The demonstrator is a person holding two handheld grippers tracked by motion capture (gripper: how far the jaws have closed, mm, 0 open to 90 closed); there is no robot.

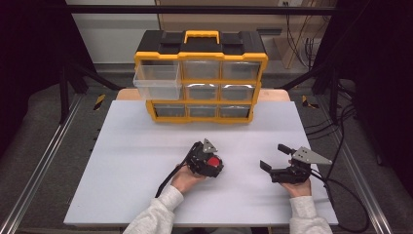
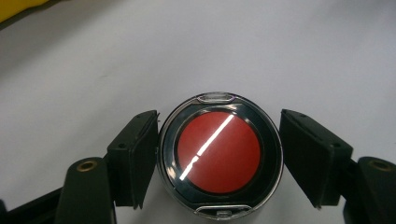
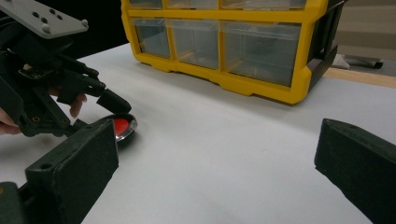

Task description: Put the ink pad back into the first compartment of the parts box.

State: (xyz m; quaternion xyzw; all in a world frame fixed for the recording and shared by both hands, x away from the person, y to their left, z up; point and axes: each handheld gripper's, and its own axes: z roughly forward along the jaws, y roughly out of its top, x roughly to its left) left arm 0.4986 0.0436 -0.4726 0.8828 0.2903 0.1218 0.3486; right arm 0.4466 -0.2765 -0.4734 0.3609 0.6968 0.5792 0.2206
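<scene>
1. At the bottom of the high view we see two sleeved forearms come in over the white desk (image 1: 126, 161), each hand holding tongs.
2. The right tongs (image 1: 275, 158), lower right of centre, are released: their jaws stand wide apart with nothing between them, and hover well apart from everything else.
3. The left tongs (image 2: 217, 154) straddle a round red-faced case (image 2: 219, 156) that lies flat on the desk, just below the middle of the high view. In the left gripper view the left jaw touches or nearly touches the rim; the right jaw shows a sliver of desk beside it. So they are released around the case, not yet clenched.
4. We judge the step to be the grasp. To do it well we would keep the case centred between the jaws and squeeze evenly across its widest part, low on the rim, so it does not slip out.
5. Being round, the case has no long axis; its face points up, and its two clear tabs sit at the frame's top and bottom, clear of the jaws.
6. Farthest off, at upper centre, stands a yellow drawer cabinet (image 1: 200, 78), its upper-left drawer (image 1: 157, 81) pulled out.
</scene>
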